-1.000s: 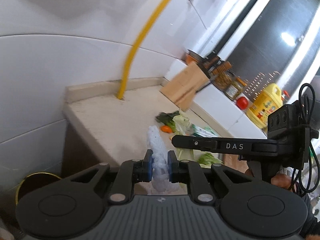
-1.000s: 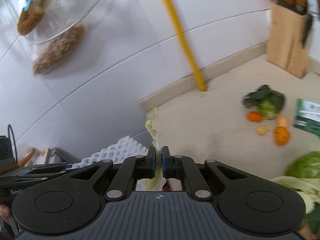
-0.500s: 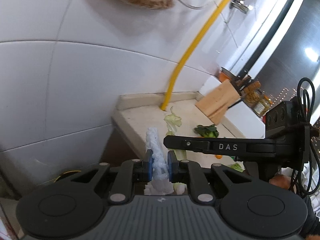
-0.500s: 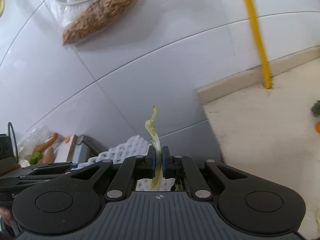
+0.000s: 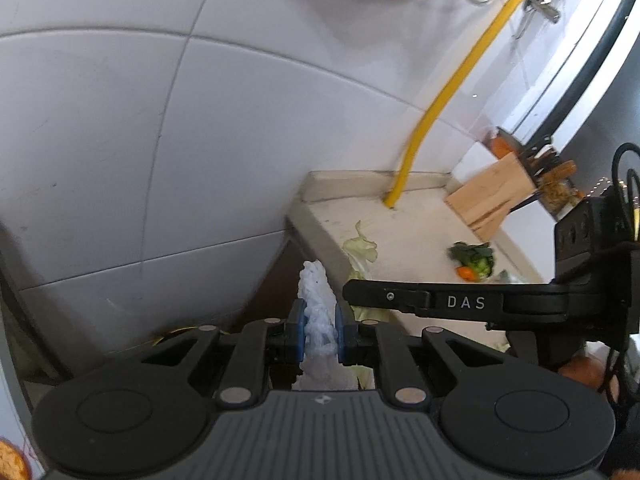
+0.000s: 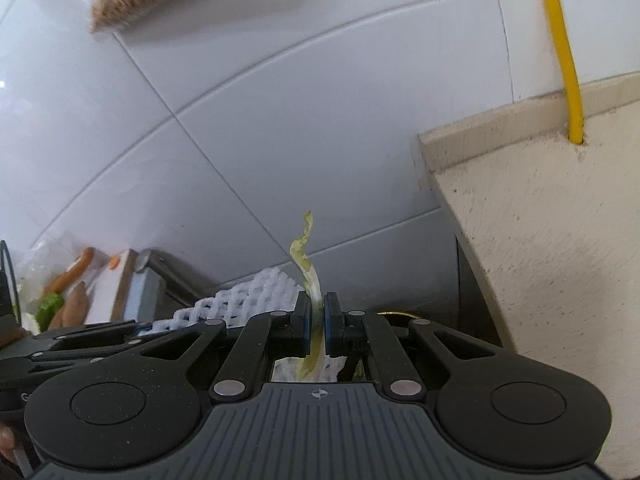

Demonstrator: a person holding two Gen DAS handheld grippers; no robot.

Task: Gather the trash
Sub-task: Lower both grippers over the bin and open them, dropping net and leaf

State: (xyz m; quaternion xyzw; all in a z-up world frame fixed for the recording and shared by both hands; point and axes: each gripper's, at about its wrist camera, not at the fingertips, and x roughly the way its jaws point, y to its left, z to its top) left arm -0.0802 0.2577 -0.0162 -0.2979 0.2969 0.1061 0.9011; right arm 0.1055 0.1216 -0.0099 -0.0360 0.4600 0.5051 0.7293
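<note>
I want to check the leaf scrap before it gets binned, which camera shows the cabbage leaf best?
The right wrist view: the cabbage leaf stands edge-on, clamped in the right tool, in sharp focus. The left wrist view shows its broad face beyond the right tool, smaller and partly hidden behind it.

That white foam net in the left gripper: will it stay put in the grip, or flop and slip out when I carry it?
The foam net is probably very light: its free end stands up above the left gripper without drooping. It looks soft and squashed thin between the pads, so it likely holds by friction. Being open mesh, it may snag on edges.
</note>
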